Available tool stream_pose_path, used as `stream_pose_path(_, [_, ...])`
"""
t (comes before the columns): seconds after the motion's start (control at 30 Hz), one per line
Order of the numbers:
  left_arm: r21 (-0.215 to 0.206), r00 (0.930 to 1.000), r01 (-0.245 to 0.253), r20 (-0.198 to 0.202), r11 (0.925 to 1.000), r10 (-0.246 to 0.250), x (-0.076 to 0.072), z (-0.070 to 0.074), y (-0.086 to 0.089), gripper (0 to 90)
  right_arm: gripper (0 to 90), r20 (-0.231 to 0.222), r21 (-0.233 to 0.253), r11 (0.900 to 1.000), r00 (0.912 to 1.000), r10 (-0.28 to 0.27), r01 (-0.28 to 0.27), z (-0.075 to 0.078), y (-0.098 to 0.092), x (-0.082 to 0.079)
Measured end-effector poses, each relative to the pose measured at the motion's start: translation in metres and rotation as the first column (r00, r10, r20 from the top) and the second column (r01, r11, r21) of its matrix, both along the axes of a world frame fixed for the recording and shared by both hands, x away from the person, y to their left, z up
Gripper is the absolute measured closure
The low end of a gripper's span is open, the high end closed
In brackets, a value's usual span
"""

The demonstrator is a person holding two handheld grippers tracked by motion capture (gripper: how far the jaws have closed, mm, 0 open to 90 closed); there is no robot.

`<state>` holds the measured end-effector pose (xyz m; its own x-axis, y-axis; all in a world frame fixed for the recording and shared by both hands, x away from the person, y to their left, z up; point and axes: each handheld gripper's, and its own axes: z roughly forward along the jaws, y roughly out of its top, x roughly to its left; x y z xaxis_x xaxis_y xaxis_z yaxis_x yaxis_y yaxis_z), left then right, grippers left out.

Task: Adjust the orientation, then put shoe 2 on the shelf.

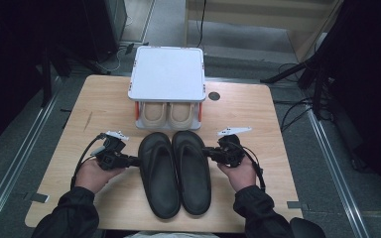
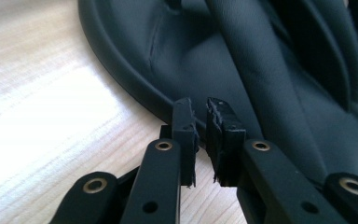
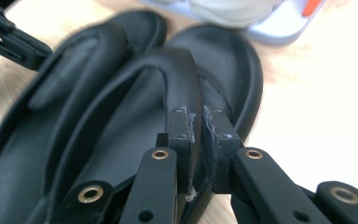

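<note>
Two black thong sandals lie side by side on the wooden table [image 1: 258, 124], toes toward the rack. My left gripper [image 1: 135, 161] is shut on the outer rim of the left sandal [image 1: 158, 173]. In the left gripper view the gripper [image 2: 201, 108] pinches that rim, with the left sandal's footbed [image 2: 205, 56] beyond. My right gripper [image 1: 206, 151] is shut on the outer edge of the right sandal [image 1: 193, 168]. In the right gripper view the gripper [image 3: 195, 114] grips the right sandal [image 3: 228, 65] near its strap, and the left sandal [image 3: 51, 88] lies behind it.
A white shoe rack [image 1: 167, 74] stands at the table's far middle, with a beige pair of shoes [image 1: 168, 113] on its lower shelf, just beyond the sandals' toes. A round hole [image 1: 214, 95] sits right of the rack. Bare wood lies on both sides.
</note>
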<state>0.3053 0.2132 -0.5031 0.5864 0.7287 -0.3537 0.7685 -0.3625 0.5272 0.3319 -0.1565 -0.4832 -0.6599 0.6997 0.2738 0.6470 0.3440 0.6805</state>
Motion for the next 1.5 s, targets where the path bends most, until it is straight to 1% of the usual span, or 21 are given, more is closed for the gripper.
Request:
stream_pose_path(0.03, [0.002, 0.9999, -0.007, 0.015, 1.0000, 0.007, -0.001, 0.001, 0.000, 80.6, 83.0, 0.010, 0.010, 1.000, 0.9999, -0.004, 0.004, 0.002, 0.000, -0.001])
stream_pose_path(0.07, [0.002, 0.9996, -0.003, 0.029, 1.0000, 0.003, -0.001, 0.004, 0.001, 80.4, 81.7, 0.017, 0.020, 1.000, 0.9998, -0.005, 0.004, 0.005, 0.000, -0.003])
stream_pose_path(0.17, [-0.030, 0.9981, -0.013, 0.059, 0.9995, 0.015, -0.004, 0.011, 0.003, 76.9, 77.0, 0.039, 0.039, 0.999, 0.9992, -0.005, 0.003, 0.009, 0.001, -0.008])
stream_pose_path(0.23, [-0.033, 0.9969, -0.020, 0.075, 0.9993, 0.022, -0.005, 0.014, 0.003, 74.0, 75.1, 0.036, 0.046, 0.999, 0.9993, -0.009, 0.007, 0.010, 0.003, -0.012])
stream_pose_path(0.33, [-0.035, 0.9964, -0.018, 0.083, 0.9992, 0.021, -0.007, 0.017, 0.006, 66.8, 69.3, 0.051, 0.049, 0.999, 0.9987, -0.001, -0.001, 0.010, 0.007, -0.019])
stream_pose_path(0.37, [-0.029, 0.9961, -0.016, 0.086, 0.9994, 0.019, -0.007, 0.017, 0.007, 64.4, 67.3, 0.057, 0.046, 0.999, 0.9984, -0.001, -0.002, 0.009, 0.009, -0.022])
stream_pose_path(0.4, [-0.031, 0.9957, -0.025, 0.089, 0.9992, 0.027, -0.008, 0.018, 0.008, 63.2, 66.9, 0.061, 0.042, 0.999, 0.9982, -0.004, 0.002, 0.008, 0.010, -0.024])
stream_pose_path(0.43, [-0.033, 0.9947, -0.027, 0.098, 0.9991, 0.030, -0.008, 0.019, 0.009, 62.6, 66.0, 0.056, 0.042, 0.999, 0.9984, -0.004, 0.002, 0.008, 0.012, -0.026])
stream_pose_path(0.5, [-0.044, 0.9939, -0.031, 0.105, 0.9985, 0.035, -0.008, 0.021, 0.011, 59.2, 65.1, 0.050, 0.041, 0.999, 0.9987, -0.008, 0.006, 0.007, 0.016, -0.030])
stream_pose_path(0.57, [-0.049, 0.9926, -0.026, 0.117, 0.9984, 0.032, -0.009, 0.022, 0.012, 56.8, 64.3, 0.043, 0.048, 0.999, 0.9990, -0.012, 0.010, 0.007, 0.019, -0.032])
stream_pose_path(0.63, [-0.046, 0.9923, -0.023, 0.121, 0.9987, 0.028, -0.009, 0.023, 0.012, 53.9, 62.8, 0.049, 0.048, 0.999, 0.9987, -0.012, 0.009, 0.007, 0.022, -0.035])
stream_pose_path(0.73, [-0.046, 0.9911, -0.018, 0.131, 0.9988, 0.024, -0.010, 0.023, 0.013, 51.5, 60.4, 0.044, 0.050, 0.999, 0.9989, -0.015, 0.013, 0.007, 0.025, -0.038])
stream_pose_path(0.8, [-0.044, 0.9898, -0.016, 0.141, 0.9989, 0.022, -0.011, 0.024, 0.013, 50.4, 58.4, 0.033, 0.054, 0.998, 0.9993, -0.017, 0.015, 0.006, 0.028, -0.040])
stream_pose_path(0.87, [-0.047, 0.9892, -0.014, 0.145, 0.9988, 0.020, -0.011, 0.025, 0.014, 48.7, 57.0, 0.034, 0.052, 0.998, 0.9992, -0.023, 0.021, 0.005, 0.031, -0.043])
stream_pose_path(1.0, [-0.047, 0.9884, -0.020, 0.149, 0.9987, 0.027, -0.010, 0.025, 0.015, 46.9, 56.8, 0.058, 0.032, 0.999, 0.9977, -0.035, 0.033, 0.003, 0.038, -0.048])
stream_pose_path(1.07, [-0.041, 0.9880, -0.029, 0.151, 0.9987, 0.035, -0.010, 0.025, 0.017, 46.5, 57.2, 0.067, 0.034, 0.999, 0.9969, -0.041, 0.038, 0.002, 0.041, -0.050])
stream_pose_path(1.17, [-0.044, 0.9868, -0.037, 0.156, 0.9984, 0.043, -0.010, 0.026, 0.019, 46.6, 56.6, 0.056, 0.037, 0.999, 0.9975, -0.042, 0.040, 0.000, 0.046, -0.051])
stream_pose_path(1.3, [-0.045, 0.9863, -0.048, 0.156, 0.9978, 0.054, -0.010, 0.025, 0.022, 46.4, 51.8, 0.059, 0.021, 0.999, 0.9971, -0.047, 0.046, -0.004, 0.053, -0.053])
stream_pose_path(1.37, [-0.047, 0.9859, -0.052, 0.157, 0.9975, 0.059, -0.010, 0.026, 0.022, 46.5, 50.0, 0.048, 0.018, 0.998, 0.9971, -0.058, 0.057, -0.006, 0.057, -0.052])
stream_pose_path(1.43, [-0.033, 0.9806, -0.061, 0.185, 0.9976, 0.066, -0.010, 0.028, 0.022, 48.1, 49.4, 0.058, -0.005, 0.998, 0.9960, -0.068, 0.069, -0.009, 0.061, -0.052])
stream_pose_path(1.5, [-0.038, 0.9763, -0.060, 0.206, 0.9975, 0.066, -0.011, 0.030, 0.023, 48.8, 48.5, 0.056, 0.000, 0.997, 0.9958, -0.073, 0.073, -0.011, 0.066, -0.054])
